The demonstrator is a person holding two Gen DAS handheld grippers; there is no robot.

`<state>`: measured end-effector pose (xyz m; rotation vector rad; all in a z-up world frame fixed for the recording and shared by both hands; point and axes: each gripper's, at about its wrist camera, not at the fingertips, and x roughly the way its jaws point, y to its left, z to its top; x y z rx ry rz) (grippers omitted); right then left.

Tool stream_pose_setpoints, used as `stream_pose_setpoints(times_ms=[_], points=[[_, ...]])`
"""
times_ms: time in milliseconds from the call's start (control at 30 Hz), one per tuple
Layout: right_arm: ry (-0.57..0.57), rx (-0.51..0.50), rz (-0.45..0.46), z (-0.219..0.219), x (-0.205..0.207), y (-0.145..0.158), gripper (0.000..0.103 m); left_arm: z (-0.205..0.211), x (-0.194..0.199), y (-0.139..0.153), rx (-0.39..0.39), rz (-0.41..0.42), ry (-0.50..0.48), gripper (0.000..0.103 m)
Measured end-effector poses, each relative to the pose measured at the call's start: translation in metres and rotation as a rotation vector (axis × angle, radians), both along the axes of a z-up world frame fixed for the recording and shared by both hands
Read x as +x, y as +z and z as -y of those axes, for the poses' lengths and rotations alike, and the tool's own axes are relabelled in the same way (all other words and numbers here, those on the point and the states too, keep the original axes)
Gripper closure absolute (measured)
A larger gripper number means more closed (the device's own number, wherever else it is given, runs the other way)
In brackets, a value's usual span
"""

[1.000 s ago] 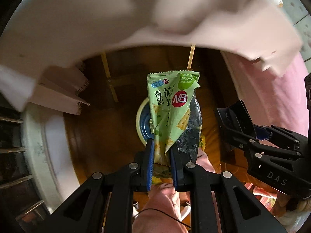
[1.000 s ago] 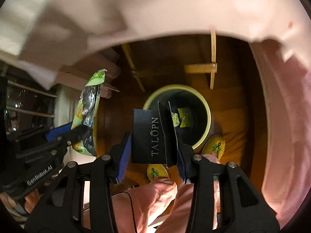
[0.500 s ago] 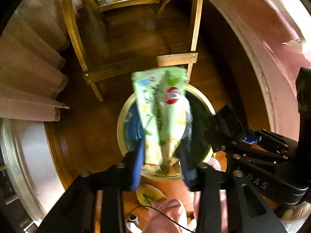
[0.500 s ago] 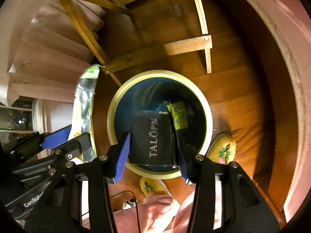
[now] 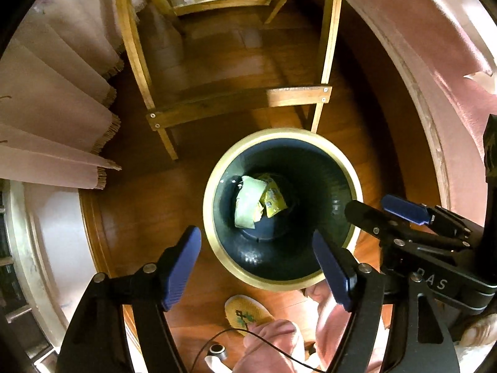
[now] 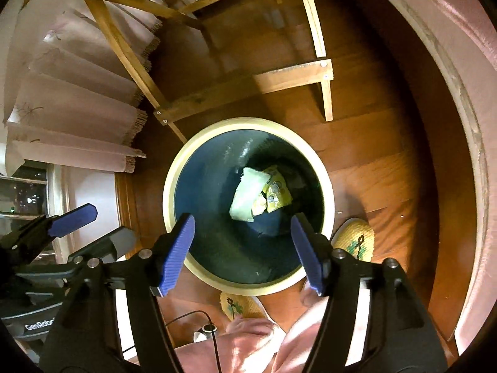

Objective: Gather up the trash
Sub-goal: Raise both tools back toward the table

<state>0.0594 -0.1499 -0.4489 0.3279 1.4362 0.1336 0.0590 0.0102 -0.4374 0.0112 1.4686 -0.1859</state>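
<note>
Left wrist view: left gripper (image 5: pixel 257 267) spread wide, empty, above the bin (image 5: pixel 352 172); pale green wrapper (image 5: pixel 248 205) and yellow packet (image 5: pixel 273 199) at the bottom. "DAS" on the neighbouring gripper.

Right wrist view: right gripper (image 6: pixel 243 250) likewise spread, empty; "GenRobo" legible alongside; slippers (image 6: pixel 357 240) beside bin.

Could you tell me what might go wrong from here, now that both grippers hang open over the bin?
The left gripper and right gripper are close together and could knock each other when pulling away. The wooden chair legs stand right by the trash bin, so a rising gripper might catch them. A cable trails near the person's knees and could snag.
</note>
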Motion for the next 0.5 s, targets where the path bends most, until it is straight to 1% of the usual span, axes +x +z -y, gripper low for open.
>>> stream_pose_setpoints(times_ms=[100, 267, 367, 433, 467, 500], points=[[-0.001, -0.003, 0.008, -0.003, -0.001, 0.017, 0.041, -0.001, -0.004, 0.022, 0.004, 0.029, 0.008, 0.027], [0.001, -0.017, 0.032, -0.007, -0.004, 0.064, 0.041, -0.009, -0.007, 0.079, -0.004, 0.081, 0.034, 0.026], [0.016, -0.011, 0.057, -0.009, -0.008, 0.109, 0.040, -0.016, -0.010, 0.125, -0.015, 0.120, 0.040, 0.026], [0.023, -0.011, 0.075, -0.010, -0.011, 0.140, 0.040, -0.022, -0.014, 0.161, -0.022, 0.148, 0.037, 0.026], [0.027, -0.012, 0.089, -0.012, -0.013, 0.160, 0.040, -0.024, -0.016, 0.177, -0.027, 0.159, 0.035, 0.026], [0.029, -0.015, 0.098, -0.014, -0.015, 0.176, 0.040, -0.027, -0.018, 0.199, -0.032, 0.175, 0.033, 0.026]])
